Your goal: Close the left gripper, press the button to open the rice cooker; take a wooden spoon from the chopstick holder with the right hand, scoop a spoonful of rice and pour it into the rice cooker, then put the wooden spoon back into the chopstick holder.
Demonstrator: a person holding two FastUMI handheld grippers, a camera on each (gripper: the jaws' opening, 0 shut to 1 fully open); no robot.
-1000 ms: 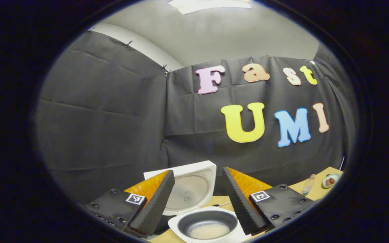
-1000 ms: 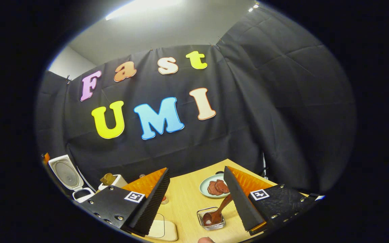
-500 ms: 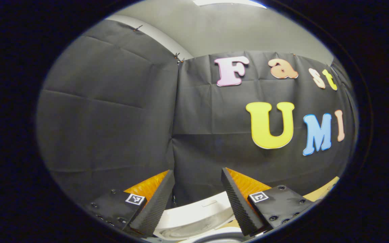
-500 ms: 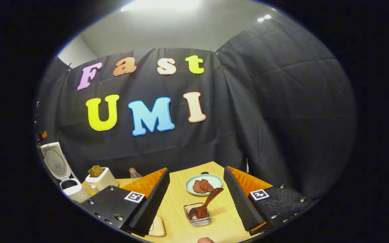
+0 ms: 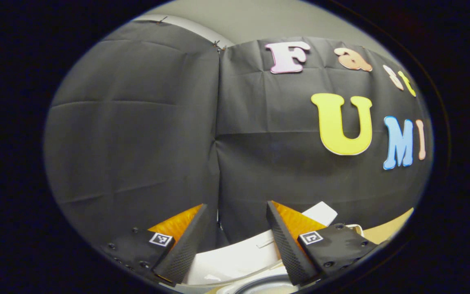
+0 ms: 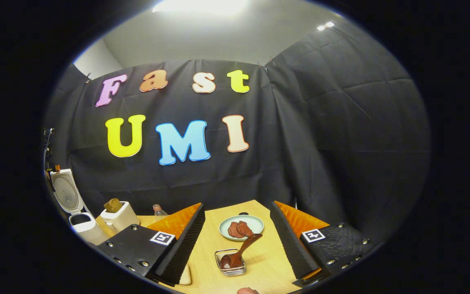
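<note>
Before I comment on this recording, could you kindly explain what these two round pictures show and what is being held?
A person holds a two-finger gripper in each hand, and a fisheye camera rides on each, looking along its fingers. In the left gripper view, the left gripper is open and empty above the white rice cooker. In the right gripper view, the right gripper is open and empty over a wooden table. There a wooden spoon rests in a small wire holder before a plate of reddish slices. Farther left stand the open rice cooker, a white toaster with bread and a bottle.
</note>
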